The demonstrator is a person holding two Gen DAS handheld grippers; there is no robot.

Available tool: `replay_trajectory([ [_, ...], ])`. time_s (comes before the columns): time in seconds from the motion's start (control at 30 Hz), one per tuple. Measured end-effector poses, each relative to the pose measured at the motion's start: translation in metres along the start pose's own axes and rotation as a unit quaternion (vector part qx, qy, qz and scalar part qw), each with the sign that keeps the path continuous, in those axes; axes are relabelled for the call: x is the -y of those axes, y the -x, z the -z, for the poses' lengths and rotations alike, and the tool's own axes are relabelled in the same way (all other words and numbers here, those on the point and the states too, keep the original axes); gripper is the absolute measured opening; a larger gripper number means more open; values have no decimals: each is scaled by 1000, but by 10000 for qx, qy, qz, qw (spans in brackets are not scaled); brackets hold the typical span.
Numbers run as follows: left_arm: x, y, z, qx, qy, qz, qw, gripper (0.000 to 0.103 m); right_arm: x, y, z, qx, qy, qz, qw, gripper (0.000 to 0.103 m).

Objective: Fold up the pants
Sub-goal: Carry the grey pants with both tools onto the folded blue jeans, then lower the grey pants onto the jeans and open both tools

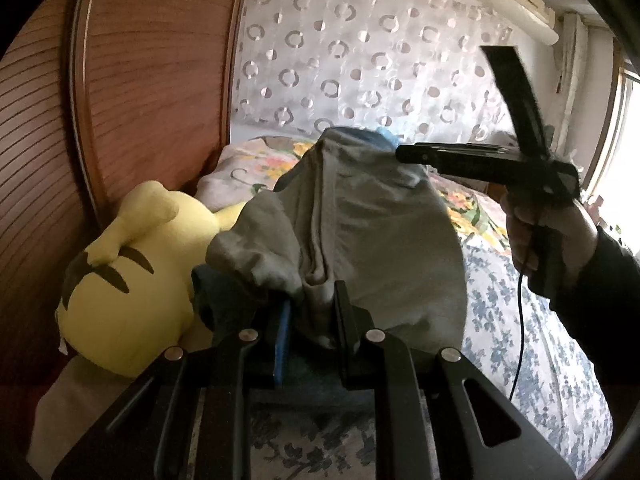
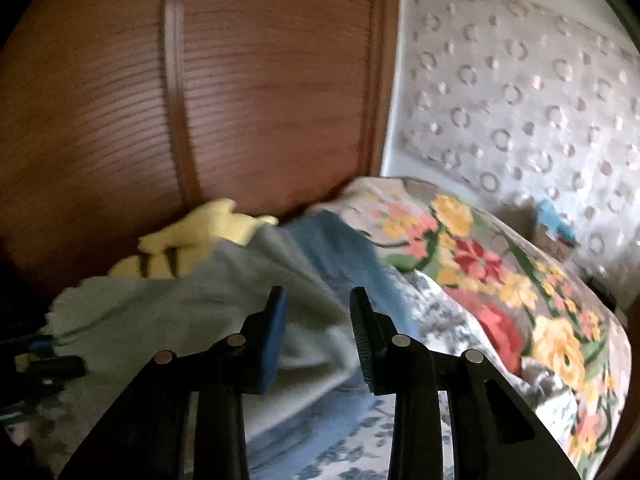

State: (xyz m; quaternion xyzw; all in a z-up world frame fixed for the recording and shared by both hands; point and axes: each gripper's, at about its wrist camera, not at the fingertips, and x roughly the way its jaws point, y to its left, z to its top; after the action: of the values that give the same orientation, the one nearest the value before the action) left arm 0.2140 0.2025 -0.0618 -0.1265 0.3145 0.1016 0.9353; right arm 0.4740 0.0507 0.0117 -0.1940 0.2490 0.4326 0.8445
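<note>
Pants point(image 1: 360, 216), grey, lifted over bed point(image 1: 520, 320), bunched edge pinched in left gripper point(image 1: 310, 312); right gripper point(image 2: 318, 336) jaws apart, empty, w/ cloth just beyond—mid-fold, next needs regrasp of free edge.

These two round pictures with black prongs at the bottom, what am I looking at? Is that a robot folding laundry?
No robot: a person holds a two-fingered clamp in each hand, each with a wide-angle camera looking along its fingers. The left camera shows the left gripper pinching a bunch of grey pants above a bed, a yellow plush toy beside them. The same picture shows the person's hand carrying the right gripper. In its own camera, that gripper's fingers stand apart, gripping nothing, aimed at the pants.
</note>
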Motion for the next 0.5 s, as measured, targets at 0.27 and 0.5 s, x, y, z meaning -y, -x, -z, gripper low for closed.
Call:
replay_trajectory([
  [0.27,-1,-4,2,-53,-17,-21,10000,19,9,-24,-5,-142,-448,71,9989,30],
  [0.5,1,0,0,-79,-68,-43,9999,20,-5,7,-1,118,-514,-67,9986,30],
])
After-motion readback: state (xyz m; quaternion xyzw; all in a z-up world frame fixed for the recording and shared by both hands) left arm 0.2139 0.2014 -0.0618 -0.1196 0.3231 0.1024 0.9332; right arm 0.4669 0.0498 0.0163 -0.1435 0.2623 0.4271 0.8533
